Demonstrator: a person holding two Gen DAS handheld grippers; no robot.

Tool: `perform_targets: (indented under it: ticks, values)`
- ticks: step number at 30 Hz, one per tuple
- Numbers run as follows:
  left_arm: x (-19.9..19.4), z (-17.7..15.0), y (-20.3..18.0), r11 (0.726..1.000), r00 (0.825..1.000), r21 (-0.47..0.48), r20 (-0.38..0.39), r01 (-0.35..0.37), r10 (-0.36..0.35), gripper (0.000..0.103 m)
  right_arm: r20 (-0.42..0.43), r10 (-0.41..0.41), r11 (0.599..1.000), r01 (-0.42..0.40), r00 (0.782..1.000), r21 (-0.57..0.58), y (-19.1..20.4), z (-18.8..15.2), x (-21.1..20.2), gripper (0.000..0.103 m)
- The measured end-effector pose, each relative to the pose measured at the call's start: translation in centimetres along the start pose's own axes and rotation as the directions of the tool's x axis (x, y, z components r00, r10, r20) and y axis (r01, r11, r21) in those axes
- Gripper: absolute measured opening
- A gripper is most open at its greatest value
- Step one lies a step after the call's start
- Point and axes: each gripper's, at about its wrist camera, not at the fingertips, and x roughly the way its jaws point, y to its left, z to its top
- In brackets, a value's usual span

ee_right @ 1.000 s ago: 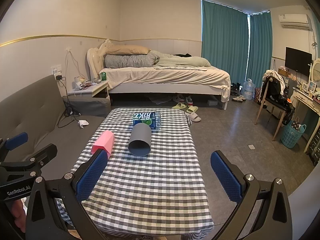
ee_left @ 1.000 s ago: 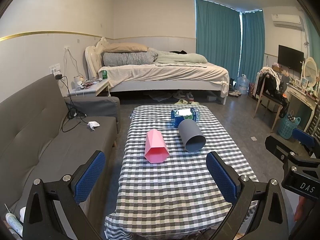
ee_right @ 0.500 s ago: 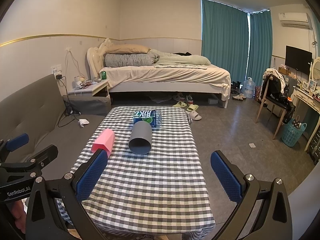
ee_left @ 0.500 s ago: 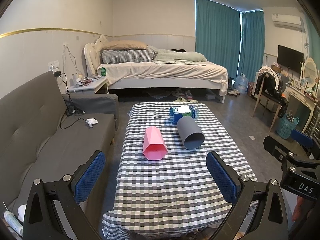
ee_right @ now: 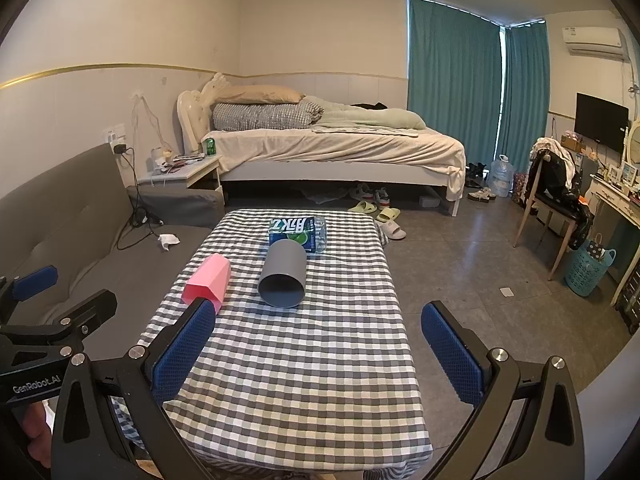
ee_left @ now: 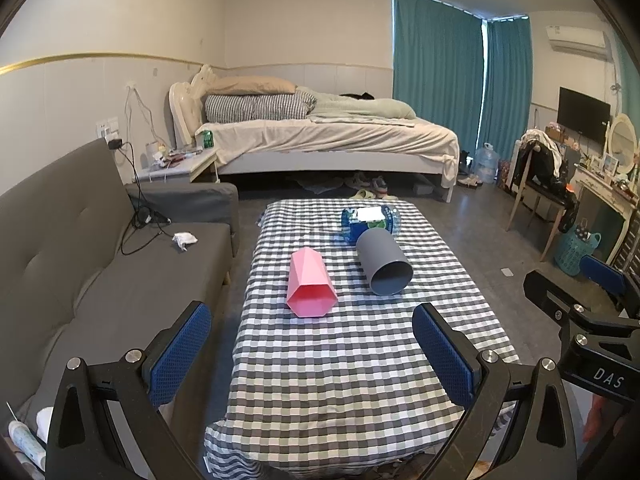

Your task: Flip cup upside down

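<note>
A pink faceted cup (ee_left: pixel 309 286) lies on its side on the checked table (ee_left: pixel 360 360), mouth toward me. A grey round cup (ee_left: pixel 383 261) lies on its side to its right, mouth toward me. Both also show in the right wrist view: the pink cup (ee_right: pixel 209 282) and the grey cup (ee_right: pixel 283 273). My left gripper (ee_left: pixel 316 356) is open and empty, above the table's near end, well short of the cups. My right gripper (ee_right: pixel 320 354) is open and empty, also short of them.
A blue pack of water bottles (ee_left: pixel 370 220) lies behind the grey cup. A grey sofa (ee_left: pixel 100 272) runs along the table's left. A bed (ee_left: pixel 328 140) stands beyond. A chair (ee_right: pixel 552 200) and a blue basket (ee_right: pixel 590 266) stand on the right.
Both grippers have drawn back slightly from the table, so the cups look a little farther. The cups have not moved. Both grippers stay open.
</note>
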Motion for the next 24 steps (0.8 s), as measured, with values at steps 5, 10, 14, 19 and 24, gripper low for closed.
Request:
perform_targets:
  ticks: [5, 10, 14, 19, 24]
  values:
    - [2.0, 0.0, -0.4, 1.0, 0.999, 0.004, -0.041, -0.016, 0.016, 0.103, -0.01, 0.006, 1.0, -0.006, 1.0, -0.001, -0.2, 0.0, 2.2, 0.103]
    - [5.2, 0.1, -0.6, 0.999, 0.996, 0.001, -0.081, -0.032, 0.032, 0.103, -0.043, 0.019, 1.0, -0.019, 0.999, 0.005, -0.9, -0.5, 5.3, 0.103]
    - [8.8, 0.6, -0.8, 0.999, 0.991, 0.006, -0.121, -0.052, 0.052, 0.103, -0.075, 0.027, 0.999, -0.026, 0.997, 0.024, -1.8, -0.6, 8.7, 0.103]
    - [14.0, 1.3, -0.7, 0.998, 0.987, 0.006, -0.149, -0.064, 0.064, 0.103, -0.124, 0.042, 0.999, -0.038, 0.991, 0.033, -2.7, -0.8, 13.2, 0.103]
    - [19.5, 1.5, -0.5, 0.999, 0.98, -0.003, -0.196, -0.035, 0.033, 0.103, -0.162, 0.043, 0.999, -0.038, 0.986, 0.03, -3.2, -1.1, 17.6, 0.103]
